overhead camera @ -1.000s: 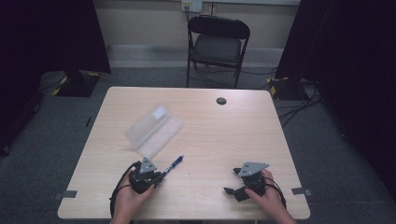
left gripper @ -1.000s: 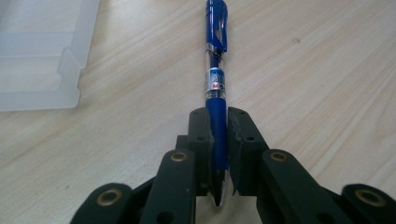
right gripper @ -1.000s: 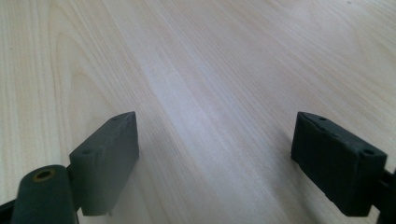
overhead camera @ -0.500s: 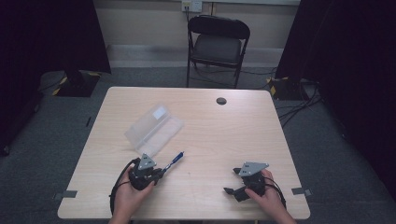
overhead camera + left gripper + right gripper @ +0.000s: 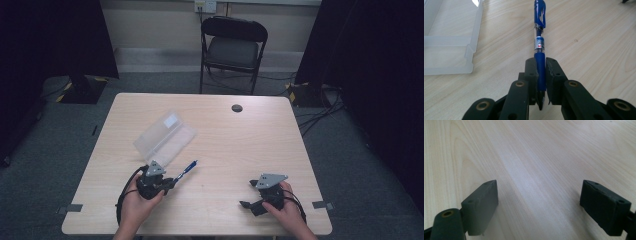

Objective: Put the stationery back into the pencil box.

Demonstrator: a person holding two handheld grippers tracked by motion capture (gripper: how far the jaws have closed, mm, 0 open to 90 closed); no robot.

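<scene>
My left tool (image 5: 541, 65) was clamped on the blue pen (image 5: 540, 43), which pointed out over the counter (image 5: 240, 145) just beside the clear plastic case (image 5: 164, 136). My right tool (image 5: 539, 206) sat well apart near the counter's front edge, its jaws spread wide on nothing.

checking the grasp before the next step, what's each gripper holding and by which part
The left gripper is shut on the blue pen, gripping its blue barrel near the tip end, clip end pointing away. The right gripper is open over the table, holding nothing.
</scene>
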